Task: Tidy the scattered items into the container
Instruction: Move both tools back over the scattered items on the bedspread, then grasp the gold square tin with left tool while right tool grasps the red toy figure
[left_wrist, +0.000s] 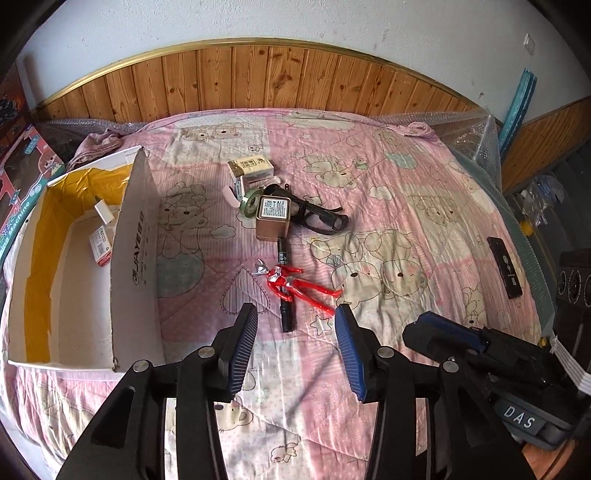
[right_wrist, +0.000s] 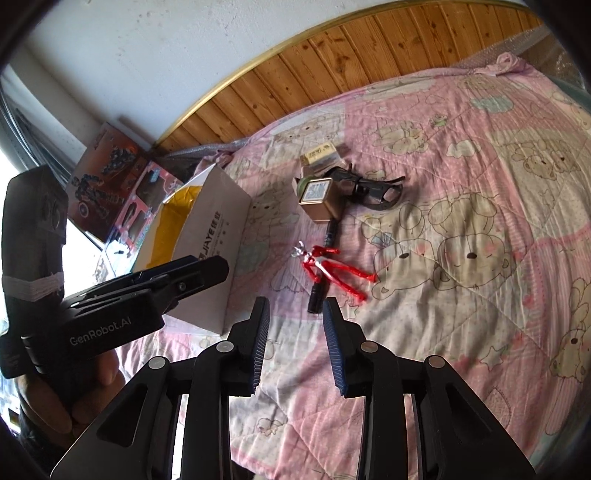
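An open white cardboard box (left_wrist: 136, 258) with yellow tape inside stands on the bed at the left; it holds two small packets (left_wrist: 100, 243). On the quilt lie a red toy figure (left_wrist: 291, 282), a black marker (left_wrist: 285, 291) under it, a brown square tin (left_wrist: 272, 218), a green tape roll (left_wrist: 248, 202), black glasses (left_wrist: 321, 216) and a small cream box (left_wrist: 251, 168). My left gripper (left_wrist: 295, 325) is open, just short of the figure and marker. My right gripper (right_wrist: 295, 317) is open too, near the marker's (right_wrist: 320, 284) end, with the figure (right_wrist: 328, 264) and tin (right_wrist: 319, 199) beyond.
A black remote (left_wrist: 504, 266) lies near the bed's right edge. Toy boxes (right_wrist: 125, 192) lean by the wall beyond the container. A wooden headboard (left_wrist: 280, 81) backs the bed. A hand (right_wrist: 55, 387) holds the left gripper's body at the right wrist view's left side.
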